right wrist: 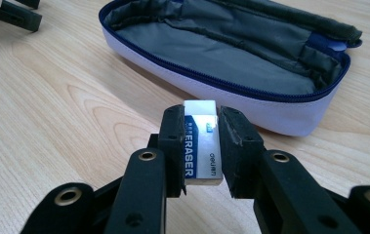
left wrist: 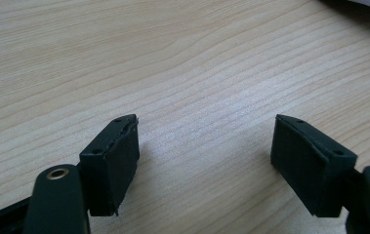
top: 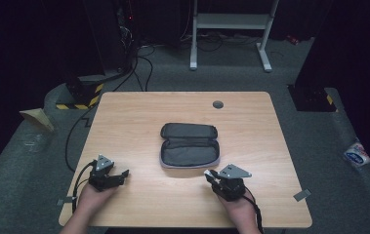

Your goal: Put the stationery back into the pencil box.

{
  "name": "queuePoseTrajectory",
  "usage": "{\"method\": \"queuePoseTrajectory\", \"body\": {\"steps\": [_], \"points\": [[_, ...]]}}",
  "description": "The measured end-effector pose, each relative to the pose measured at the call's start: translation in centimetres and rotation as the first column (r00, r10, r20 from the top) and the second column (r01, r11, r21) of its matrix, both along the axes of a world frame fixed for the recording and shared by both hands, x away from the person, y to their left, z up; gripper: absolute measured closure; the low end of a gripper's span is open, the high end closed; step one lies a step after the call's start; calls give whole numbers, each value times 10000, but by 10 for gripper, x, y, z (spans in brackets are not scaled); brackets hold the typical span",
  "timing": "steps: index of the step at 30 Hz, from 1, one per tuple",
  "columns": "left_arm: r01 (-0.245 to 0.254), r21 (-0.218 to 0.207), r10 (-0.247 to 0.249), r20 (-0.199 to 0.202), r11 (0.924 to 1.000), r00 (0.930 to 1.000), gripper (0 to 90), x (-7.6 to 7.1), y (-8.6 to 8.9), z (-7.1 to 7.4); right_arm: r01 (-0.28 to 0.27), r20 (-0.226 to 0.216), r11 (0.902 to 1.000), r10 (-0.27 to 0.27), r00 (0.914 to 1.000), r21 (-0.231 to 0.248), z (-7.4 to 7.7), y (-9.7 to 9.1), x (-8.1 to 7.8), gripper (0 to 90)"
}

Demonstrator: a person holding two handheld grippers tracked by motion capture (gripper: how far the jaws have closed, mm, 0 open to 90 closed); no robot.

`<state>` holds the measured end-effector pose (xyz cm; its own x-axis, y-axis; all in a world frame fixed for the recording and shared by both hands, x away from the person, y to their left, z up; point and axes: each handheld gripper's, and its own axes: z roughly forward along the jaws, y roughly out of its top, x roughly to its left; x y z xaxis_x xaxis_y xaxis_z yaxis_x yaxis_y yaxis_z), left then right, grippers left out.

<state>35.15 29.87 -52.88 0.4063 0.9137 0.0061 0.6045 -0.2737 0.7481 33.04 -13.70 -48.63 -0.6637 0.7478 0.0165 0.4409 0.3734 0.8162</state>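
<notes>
Pale wood grain runs across the desk (top: 138, 112), and an unzipped grey pencil case (top: 189, 145) with blue zip lies flat near its middle. The right tool (right wrist: 201, 141) is clamped on a white eraser (right wrist: 203, 146) with a blue printed sleeve, held on edge between the jaws just above the desk, close to the case's near side. The left tool (left wrist: 204, 156) rests by the near left corner, its jaws spread wide over bare wood with nothing between them. A hand (top: 91, 197) grips each tool at the near edge.
</notes>
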Motion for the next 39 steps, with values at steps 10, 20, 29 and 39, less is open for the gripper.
{"method": "queuePoseTrajectory", "body": {"steps": [10, 20, 29, 39], "points": [[37, -1, -37, 3, 10000, 10000, 263, 0, 0, 0, 122, 193, 9999, -124, 9997, 102, 5, -2, 0, 724], [32, -8, -32, 0, 10000, 10000, 262, 0, 0, 0, 298, 445, 9991, -311, 9985, 290, 11, -6, -1, 724], [37, -5, -37, 3, 10000, 10000, 262, 0, 0, 0, 462, 653, 9980, -489, 9967, 424, 17, -10, -1, 724], [-48, 3, 48, -8, 10000, 10000, 262, -1, -1, 0, 495, 906, 9961, -561, 9943, 737, 27, -9, 0, 725]]}}
